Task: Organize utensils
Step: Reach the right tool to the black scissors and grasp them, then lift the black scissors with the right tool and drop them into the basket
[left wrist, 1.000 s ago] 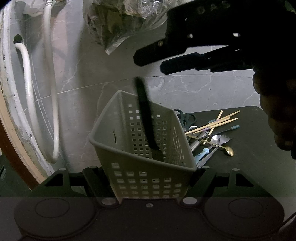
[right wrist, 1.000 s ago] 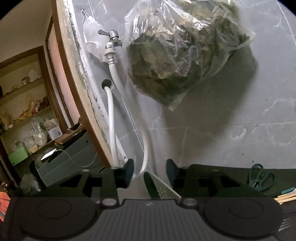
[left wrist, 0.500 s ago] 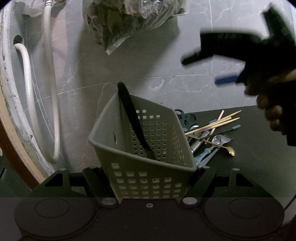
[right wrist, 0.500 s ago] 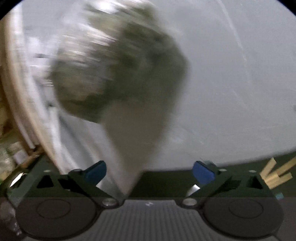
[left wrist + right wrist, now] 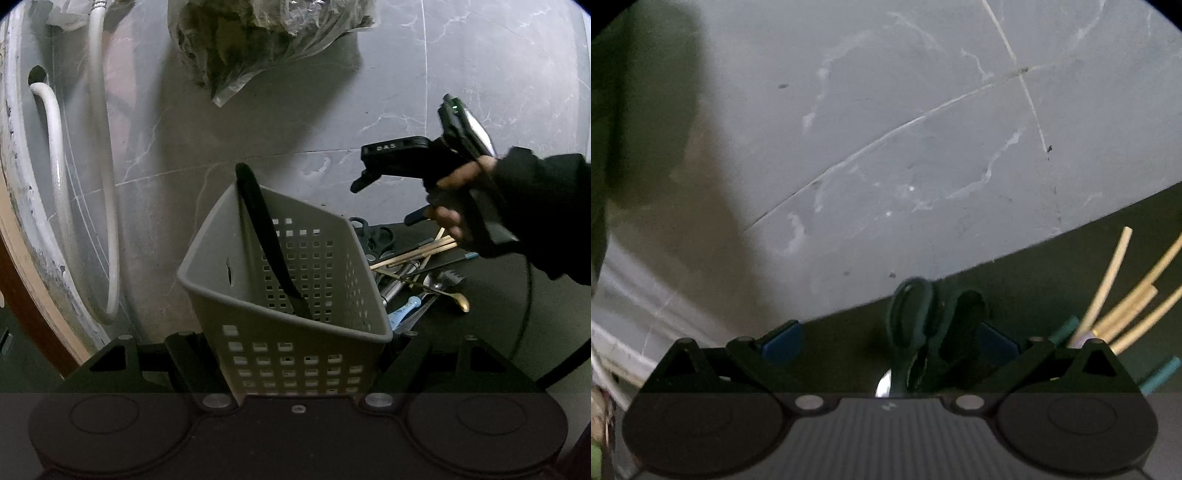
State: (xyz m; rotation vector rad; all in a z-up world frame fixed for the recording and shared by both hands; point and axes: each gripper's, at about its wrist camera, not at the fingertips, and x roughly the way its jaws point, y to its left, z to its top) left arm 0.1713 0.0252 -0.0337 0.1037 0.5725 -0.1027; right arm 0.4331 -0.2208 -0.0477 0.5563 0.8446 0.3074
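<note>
My left gripper [image 5: 295,356] is shut on the grey perforated basket [image 5: 325,258], gripping its near wall. A long black utensil [image 5: 258,221] leans inside against the far left corner. In the left wrist view, my right gripper [image 5: 388,201] hangs to the right of the basket, over the utensil pile [image 5: 417,273], held by a dark-sleeved hand. In the right wrist view, the right gripper [image 5: 890,339] is open, and the dark green scissors' handles [image 5: 912,306] lie between its blue pads [image 5: 781,339] without touching them. Wooden chopsticks [image 5: 1126,306] lie to the right.
The pile lies on a dark table top [image 5: 480,325] against a grey marble wall [image 5: 443,92] and includes a gold spoon [image 5: 460,301]. White hoses [image 5: 107,184] hang at the left. A plastic bag of dark greens [image 5: 251,37] hangs above the basket.
The black utensil dropped from the right gripper into the basket and settled. The right gripper opened wide, rolled, and swung right and down over the scissors. The left gripper and basket stayed still.
</note>
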